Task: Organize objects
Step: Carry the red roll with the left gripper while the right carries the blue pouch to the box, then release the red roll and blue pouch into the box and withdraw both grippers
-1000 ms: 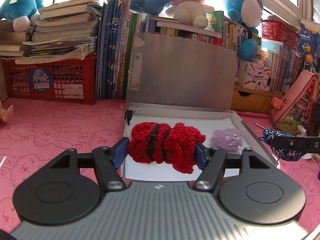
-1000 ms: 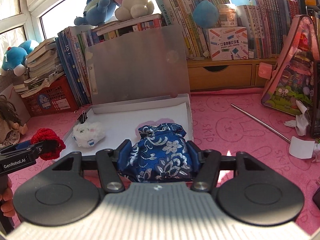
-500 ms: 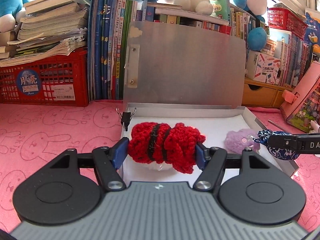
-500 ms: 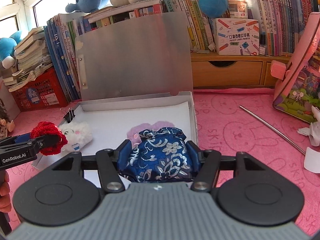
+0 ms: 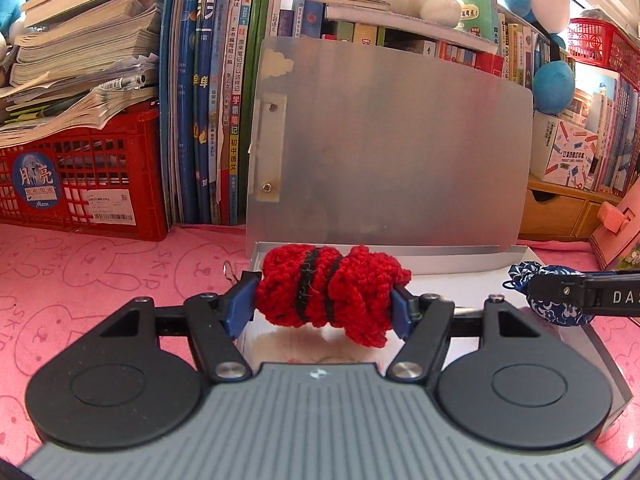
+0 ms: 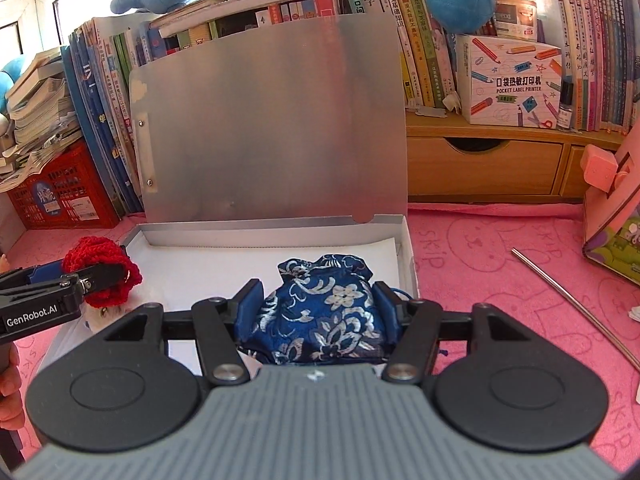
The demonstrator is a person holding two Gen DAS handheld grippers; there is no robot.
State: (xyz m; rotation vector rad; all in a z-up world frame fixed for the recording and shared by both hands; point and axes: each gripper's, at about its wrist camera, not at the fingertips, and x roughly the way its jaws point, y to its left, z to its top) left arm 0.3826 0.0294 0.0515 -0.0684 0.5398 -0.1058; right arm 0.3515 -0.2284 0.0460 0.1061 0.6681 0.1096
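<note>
My left gripper [image 5: 325, 302] is shut on a red crocheted bundle with black bands [image 5: 332, 288] and holds it over the left part of the open silver box [image 5: 460, 256]. My right gripper [image 6: 318, 306] is shut on a blue floral pouch [image 6: 324, 312] and holds it over the right part of the same box [image 6: 408, 240]. Each gripper shows in the other's view: the pouch at the right [image 5: 556, 300], the red bundle at the left [image 6: 104, 272]. A white plush toy [image 6: 108, 316] lies half hidden below the red bundle.
The box lid [image 5: 392, 148] stands upright behind the box. Books [image 5: 208, 100], a red crate [image 5: 80, 188] and plush toys fill the back. A metal rod [image 6: 580, 304] lies on the pink cloth [image 6: 480, 272] at the right, beside a pink case [image 6: 616, 216].
Both grippers have moved forward and lower over the box with their loads. The purple plush seen earlier in the box is now hidden behind the grippers.
</note>
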